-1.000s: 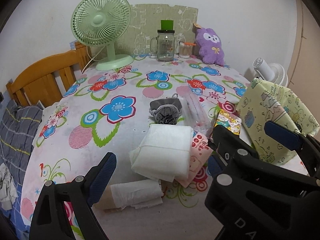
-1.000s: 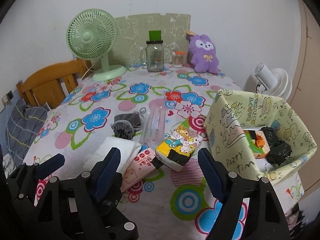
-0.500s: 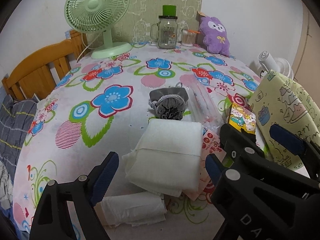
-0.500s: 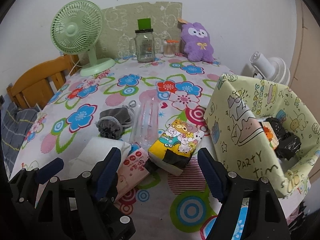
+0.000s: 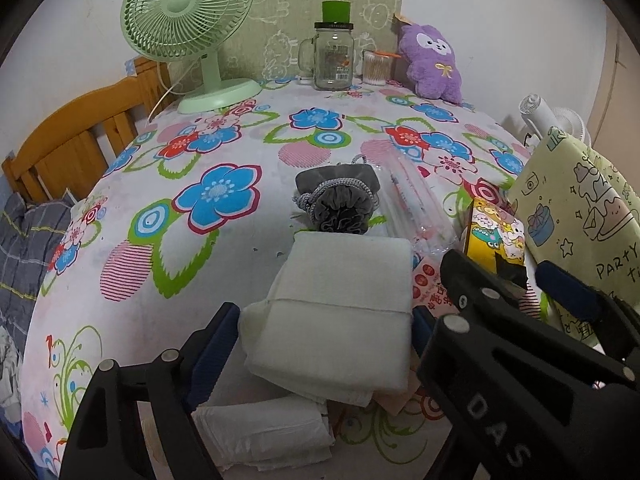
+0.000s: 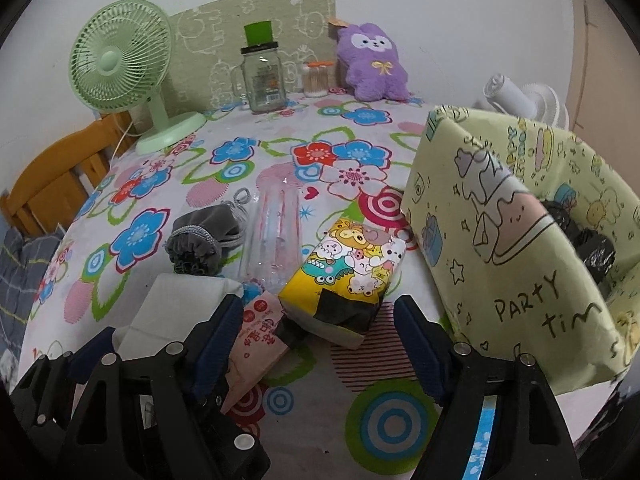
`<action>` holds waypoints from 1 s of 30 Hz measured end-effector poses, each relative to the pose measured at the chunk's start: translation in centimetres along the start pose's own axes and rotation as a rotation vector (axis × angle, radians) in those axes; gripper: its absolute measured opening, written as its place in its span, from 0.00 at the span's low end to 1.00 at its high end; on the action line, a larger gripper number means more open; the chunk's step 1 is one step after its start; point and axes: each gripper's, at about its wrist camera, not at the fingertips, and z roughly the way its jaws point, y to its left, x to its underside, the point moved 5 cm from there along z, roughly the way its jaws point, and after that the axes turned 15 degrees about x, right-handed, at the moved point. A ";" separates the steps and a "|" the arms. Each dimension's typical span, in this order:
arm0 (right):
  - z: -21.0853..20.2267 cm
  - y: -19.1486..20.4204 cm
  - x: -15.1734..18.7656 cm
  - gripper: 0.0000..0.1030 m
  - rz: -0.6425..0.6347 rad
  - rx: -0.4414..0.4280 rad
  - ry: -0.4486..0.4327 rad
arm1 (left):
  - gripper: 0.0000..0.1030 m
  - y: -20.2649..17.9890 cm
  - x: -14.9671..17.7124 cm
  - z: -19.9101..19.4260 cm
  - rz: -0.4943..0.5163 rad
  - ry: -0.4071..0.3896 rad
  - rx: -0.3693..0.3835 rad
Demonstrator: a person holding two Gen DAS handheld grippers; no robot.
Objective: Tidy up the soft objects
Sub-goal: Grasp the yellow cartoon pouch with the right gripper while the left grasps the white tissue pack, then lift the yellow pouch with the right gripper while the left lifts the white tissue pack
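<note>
**Two grabs closing at once, and both can snag a neighbour**

Two claws are narrowing together. Your left gripper [image 5: 324, 332] straddles the white pack [image 5: 336, 308], jaws closing but pads not yet pressing it. It lies near you, partly over the pink pack [image 5: 430, 292]. Close too low and you will likely drag that pink pack, or the roll [image 5: 264, 436] just nearer. Your right gripper [image 6: 320, 340] is closing around the near end of the yellow tissue pack [image 6: 348, 276], not gripping yet. The soft wrapper may squash and slip out. The bag [image 6: 512, 248] stands just right; its floppy wall could catch a pack on entry.
</note>
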 end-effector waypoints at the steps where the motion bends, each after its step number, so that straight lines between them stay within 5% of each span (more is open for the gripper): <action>1: 0.2 0.0 0.0 0.74 0.006 0.002 0.004 | 0.82 -0.1 0.0 0.1 0.003 -0.001 -0.001; 17: 0.9 0.1 -0.1 0.48 -0.001 -0.046 0.028 | 0.64 -0.5 -0.1 0.1 0.009 -0.005 0.037; 30: 0.1 0.1 0.2 0.32 -0.021 -0.081 0.021 | 0.36 -1.1 0.3 -0.5 0.019 -0.006 0.042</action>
